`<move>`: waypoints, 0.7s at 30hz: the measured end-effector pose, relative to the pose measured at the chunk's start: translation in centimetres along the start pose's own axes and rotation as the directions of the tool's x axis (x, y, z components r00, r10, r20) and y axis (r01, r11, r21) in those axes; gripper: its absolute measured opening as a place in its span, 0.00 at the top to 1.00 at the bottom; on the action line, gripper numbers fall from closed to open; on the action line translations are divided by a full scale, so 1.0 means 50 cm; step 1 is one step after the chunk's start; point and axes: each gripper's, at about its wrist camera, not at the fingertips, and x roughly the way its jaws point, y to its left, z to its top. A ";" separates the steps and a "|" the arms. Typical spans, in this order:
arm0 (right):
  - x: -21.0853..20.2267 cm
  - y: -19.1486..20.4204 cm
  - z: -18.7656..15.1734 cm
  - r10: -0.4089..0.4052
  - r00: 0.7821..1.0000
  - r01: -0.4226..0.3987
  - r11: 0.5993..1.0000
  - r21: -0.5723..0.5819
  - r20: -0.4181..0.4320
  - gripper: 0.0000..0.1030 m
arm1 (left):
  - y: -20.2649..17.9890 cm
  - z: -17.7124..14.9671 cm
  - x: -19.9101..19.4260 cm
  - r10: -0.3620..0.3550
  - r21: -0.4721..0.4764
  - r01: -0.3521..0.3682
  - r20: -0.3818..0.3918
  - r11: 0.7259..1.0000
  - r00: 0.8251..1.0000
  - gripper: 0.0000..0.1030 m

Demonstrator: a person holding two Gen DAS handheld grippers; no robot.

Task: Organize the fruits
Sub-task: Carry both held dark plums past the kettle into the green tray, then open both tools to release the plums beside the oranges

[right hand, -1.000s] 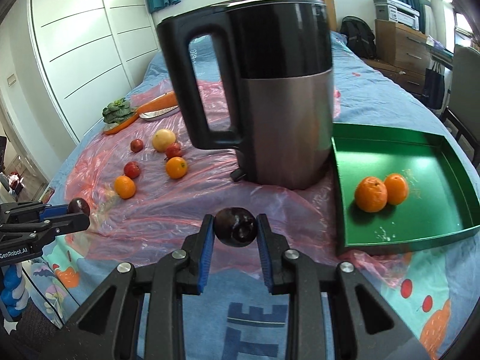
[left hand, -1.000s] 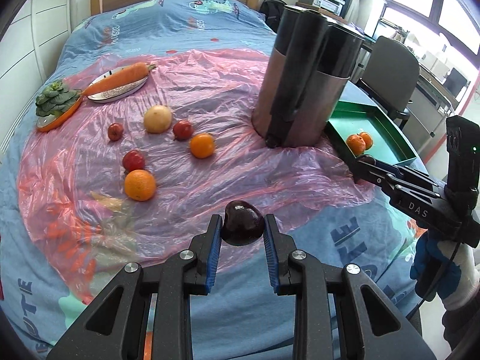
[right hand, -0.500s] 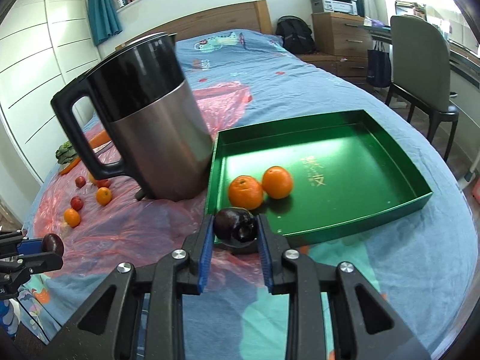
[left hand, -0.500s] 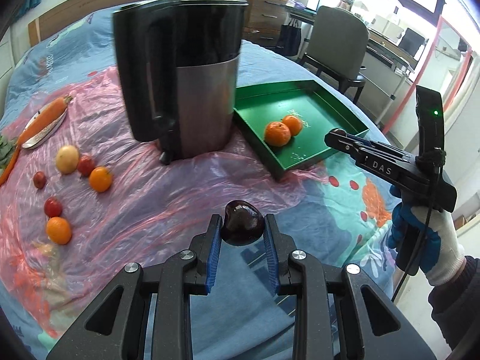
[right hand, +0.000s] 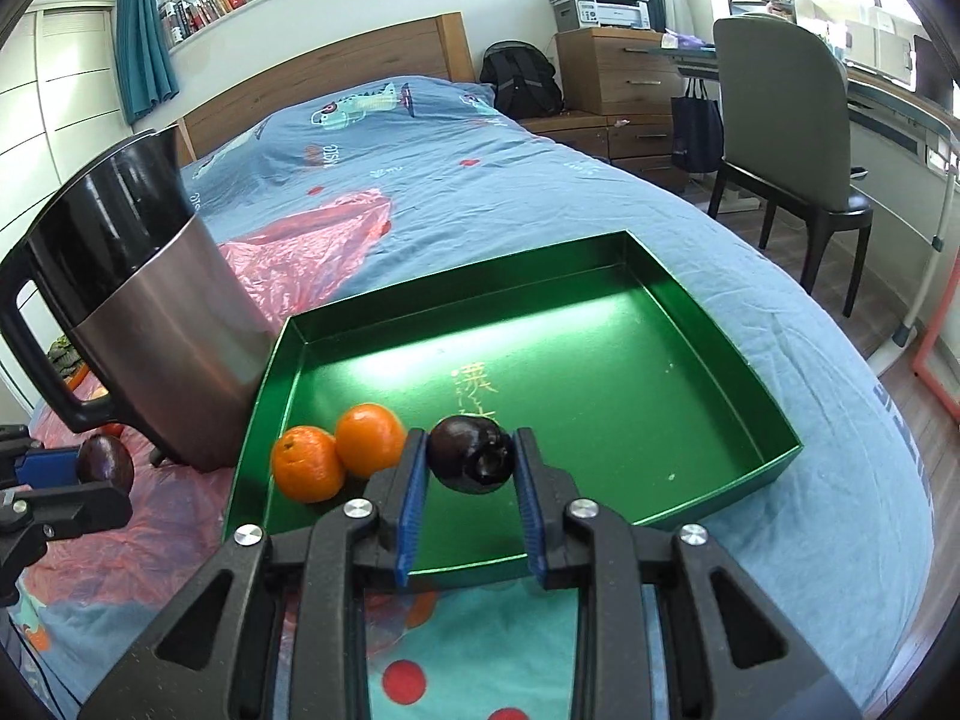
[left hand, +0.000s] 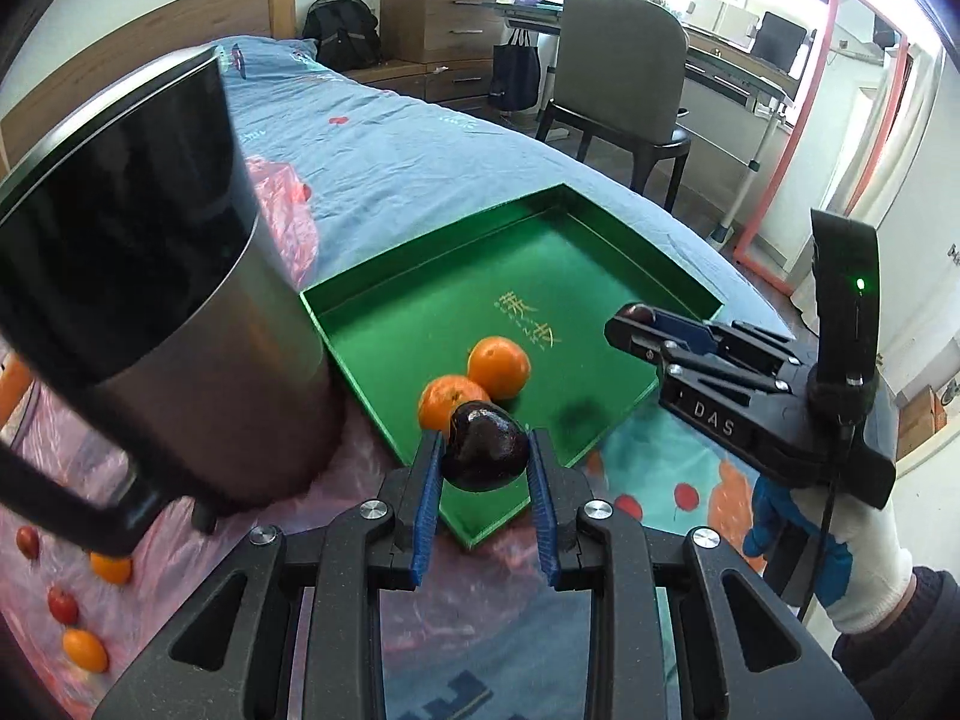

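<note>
My left gripper (left hand: 485, 445) is shut on a dark purple plum (left hand: 486, 457), held over the near corner of the green tray (left hand: 540, 276). Two oranges (left hand: 498, 367) lie in the tray just beyond it. My right gripper (right hand: 472, 449) is shut on a second dark plum (right hand: 474, 465) above the tray's (right hand: 600, 348) near edge, to the right of the two oranges (right hand: 370, 439). In the left wrist view the right gripper (left hand: 636, 324) comes in from the right over the tray's rim. The left gripper (right hand: 90, 480) with its plum shows at the left edge of the right wrist view.
A tall steel and black kettle (left hand: 150, 300) stands on the pink plastic sheet (right hand: 312, 252) just left of the tray. Small oranges and red fruits (left hand: 84, 651) lie on the sheet at lower left. A chair (left hand: 624, 78) and desk stand beyond the bed.
Both grippers have swung right with their plums, from over the pink sheet to the green tray. The kettle has slid to the left of both views.
</note>
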 end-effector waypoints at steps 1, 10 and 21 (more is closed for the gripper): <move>0.009 -0.009 0.004 -0.005 1.000 0.005 1.000 0.000 0.000 0.89 | 0.001 0.016 0.015 0.000 -0.001 0.000 -0.001 1.000 1.000 0.77; 0.092 -0.046 0.026 -0.054 0.998 0.053 0.998 -0.027 -0.017 0.89 | 0.018 0.105 0.174 0.034 -0.037 -0.037 -0.071 0.999 0.997 0.77; 0.143 -0.070 0.038 -0.081 0.996 0.080 0.996 -0.047 -0.029 0.89 | 0.040 0.108 0.290 0.072 -0.061 -0.082 -0.152 0.995 0.986 0.77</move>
